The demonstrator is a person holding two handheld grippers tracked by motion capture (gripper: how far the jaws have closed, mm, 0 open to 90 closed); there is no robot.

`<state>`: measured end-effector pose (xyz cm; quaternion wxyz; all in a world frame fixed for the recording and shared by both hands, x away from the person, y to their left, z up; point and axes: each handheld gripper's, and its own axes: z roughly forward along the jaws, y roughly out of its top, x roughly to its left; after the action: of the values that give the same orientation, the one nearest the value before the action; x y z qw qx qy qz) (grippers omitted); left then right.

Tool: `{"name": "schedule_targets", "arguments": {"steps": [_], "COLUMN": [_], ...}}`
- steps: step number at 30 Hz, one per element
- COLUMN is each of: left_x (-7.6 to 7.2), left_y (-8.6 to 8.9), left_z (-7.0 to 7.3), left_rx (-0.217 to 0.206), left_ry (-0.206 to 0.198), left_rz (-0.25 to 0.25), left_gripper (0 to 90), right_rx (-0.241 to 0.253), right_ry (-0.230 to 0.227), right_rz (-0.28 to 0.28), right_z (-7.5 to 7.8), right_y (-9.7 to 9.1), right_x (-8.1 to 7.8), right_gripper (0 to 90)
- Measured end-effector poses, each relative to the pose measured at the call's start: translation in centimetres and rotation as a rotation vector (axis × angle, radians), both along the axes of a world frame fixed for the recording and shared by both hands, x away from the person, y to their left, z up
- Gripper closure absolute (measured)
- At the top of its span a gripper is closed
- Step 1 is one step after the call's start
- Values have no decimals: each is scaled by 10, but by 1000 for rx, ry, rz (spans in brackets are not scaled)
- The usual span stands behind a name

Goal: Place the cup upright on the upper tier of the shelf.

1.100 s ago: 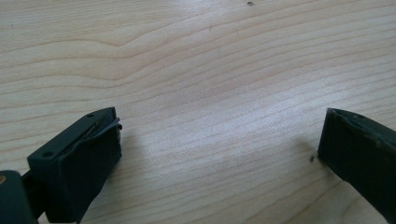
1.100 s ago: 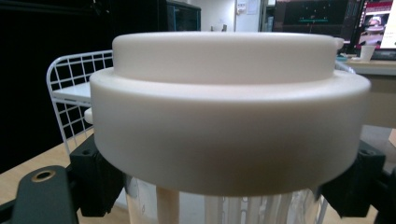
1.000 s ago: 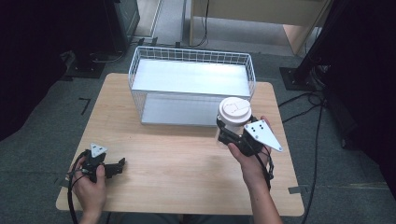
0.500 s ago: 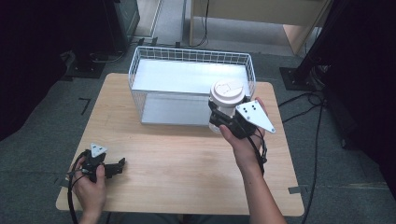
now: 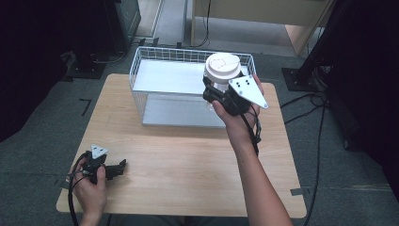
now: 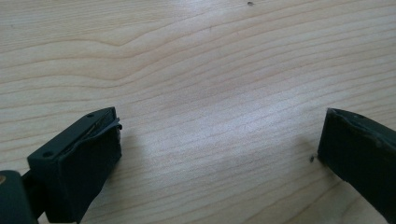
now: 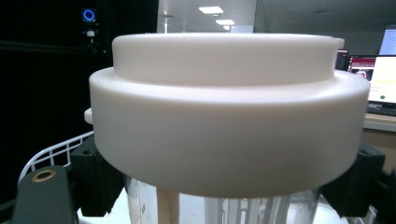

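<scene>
Left gripper (image 5: 115, 169): idle low on the wooden table (image 5: 179, 160), jaws spread wide with nothing between.
Right gripper (image 5: 217, 94): pinching the lidded cup (image 5: 222, 69) below its white lid.
Change: the cup has risen off the table and now hangs over the wire basket (image 5: 155, 77).
Meaning: lowering into the basket likely comes next.

Matt white plastic lid (image 7: 224, 121), clear cup (image 7: 261, 207), wire basket (image 5: 155, 59), wood table (image 5: 188, 165).

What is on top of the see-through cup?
A big white lid sits on top of the cup, which the right gripper holds between its jaws above the wire basket. The lid hides the cup's inside from above; through the clear wall, a pale stick shows.
</scene>
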<state>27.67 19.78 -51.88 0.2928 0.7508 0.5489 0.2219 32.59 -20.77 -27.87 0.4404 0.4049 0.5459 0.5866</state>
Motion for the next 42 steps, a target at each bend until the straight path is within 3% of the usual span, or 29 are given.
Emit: {"name": "schedule_targets", "arguments": {"steps": [2,9,14,29,42], "left_x": [0,0,0,0,0], "left_y": [0,0,0,0,0], "left_z": [0,0,0,0,0], "left_rx": [0,0,-1,-1,-1], "left_ry": [0,0,1,2,2], "left_rz": [0,0,0,0,0], "left_gripper": [0,0,0,0,0], "right_rx": [6,17,-6,-11,-45], "right_ry": [-2,7,8,20,47], "right_rz": [-8,-22,-19,-55,-84], "right_z": [5,9,12,12,13], "right_y": [2,7,14,23,27], "right_x": [12,30,47,83,109], "right_gripper": [153,153,153,153,153]}}
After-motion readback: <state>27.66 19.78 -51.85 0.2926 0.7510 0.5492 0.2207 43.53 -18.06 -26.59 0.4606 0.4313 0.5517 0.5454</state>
